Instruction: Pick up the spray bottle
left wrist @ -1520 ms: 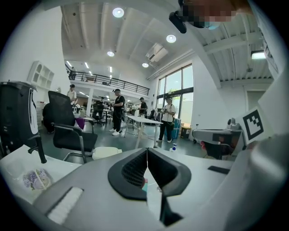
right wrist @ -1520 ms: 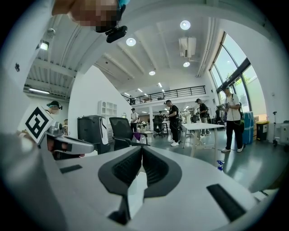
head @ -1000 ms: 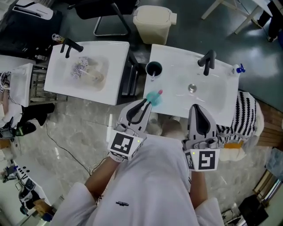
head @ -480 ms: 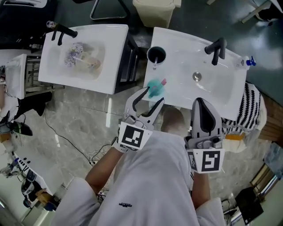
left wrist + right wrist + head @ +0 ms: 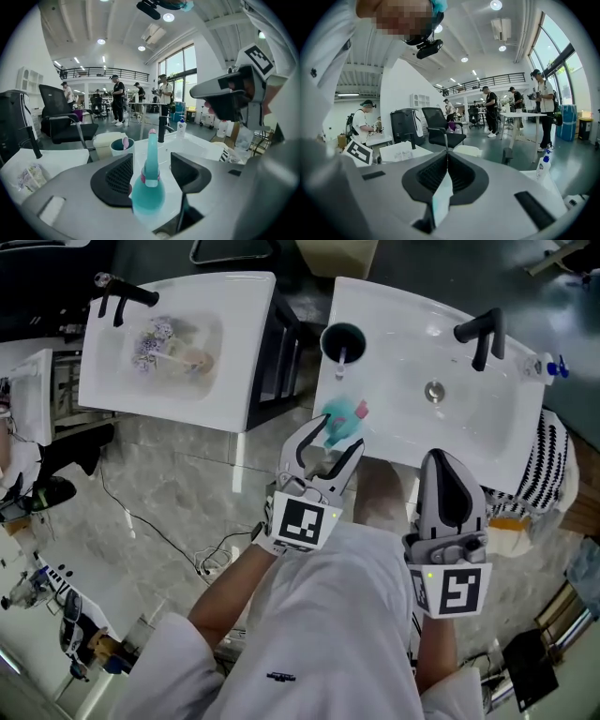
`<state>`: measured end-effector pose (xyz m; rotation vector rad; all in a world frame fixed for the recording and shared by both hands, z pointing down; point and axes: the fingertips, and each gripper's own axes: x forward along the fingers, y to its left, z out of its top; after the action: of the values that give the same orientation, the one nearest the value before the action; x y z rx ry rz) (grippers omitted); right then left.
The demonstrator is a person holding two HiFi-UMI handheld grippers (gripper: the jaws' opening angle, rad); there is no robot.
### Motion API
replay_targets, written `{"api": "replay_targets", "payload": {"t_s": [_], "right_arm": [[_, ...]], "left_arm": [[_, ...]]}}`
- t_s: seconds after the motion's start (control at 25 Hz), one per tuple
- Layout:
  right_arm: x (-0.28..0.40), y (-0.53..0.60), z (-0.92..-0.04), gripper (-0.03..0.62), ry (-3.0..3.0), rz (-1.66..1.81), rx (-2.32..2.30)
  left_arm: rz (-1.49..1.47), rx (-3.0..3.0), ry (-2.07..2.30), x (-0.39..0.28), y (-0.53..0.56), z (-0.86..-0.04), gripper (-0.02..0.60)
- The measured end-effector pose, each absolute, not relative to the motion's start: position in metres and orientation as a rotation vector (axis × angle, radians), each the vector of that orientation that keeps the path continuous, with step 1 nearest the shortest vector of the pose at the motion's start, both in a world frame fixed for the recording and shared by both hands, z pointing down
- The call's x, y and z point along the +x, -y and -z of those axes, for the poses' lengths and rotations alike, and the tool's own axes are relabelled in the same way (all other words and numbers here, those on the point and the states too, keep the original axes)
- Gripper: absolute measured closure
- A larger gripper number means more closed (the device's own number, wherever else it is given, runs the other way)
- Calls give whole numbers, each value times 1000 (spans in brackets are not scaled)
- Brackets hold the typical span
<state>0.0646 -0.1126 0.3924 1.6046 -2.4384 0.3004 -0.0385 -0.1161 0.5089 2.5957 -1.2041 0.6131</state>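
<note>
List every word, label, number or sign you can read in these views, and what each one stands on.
No text here can be read.
Small dark print on the white shirt: too small to read.
Label on the pump bottle at the sink's far corner: too small and blurred.
Marker cubes: only black-and-white square patterns, no letters or digits.

L tool point(image 5: 336, 434) jaws: shut to opening, astride spray bottle point(image 5: 343, 414)

Big open lab hall: mezzanine railing point(image 5: 101, 71), ceiling spotlights point(image 5: 168, 17), office chair point(image 5: 63, 119), people point(image 5: 117, 98) standing at tables, washbasins point(image 5: 248, 357) on stone floor point(image 5: 178, 474), loose cable point(image 5: 141, 526).
</note>
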Motion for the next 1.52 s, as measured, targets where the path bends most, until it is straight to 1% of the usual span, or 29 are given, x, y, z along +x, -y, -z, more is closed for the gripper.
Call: {"api": "replay_targets", "payload": {"t_s": [0.52, 0.72, 0.8, 1.52], "right_arm": [[70, 113, -411, 588, 2413, -345, 1604], [74, 113, -413, 589, 2406, -346, 1617], [75, 113, -413, 588, 2406, -346, 1620], [76, 108, -402, 588, 2422, -329, 1642]], "left_arm": [[-634, 2534, 1213, -36, 121, -540, 338], [-649, 2527, 1220, -39, 121, -546, 370], [-656, 2530, 1216, -39, 121, -547, 407], [-648, 2511, 1294, -49, 127, -531, 431]]}}
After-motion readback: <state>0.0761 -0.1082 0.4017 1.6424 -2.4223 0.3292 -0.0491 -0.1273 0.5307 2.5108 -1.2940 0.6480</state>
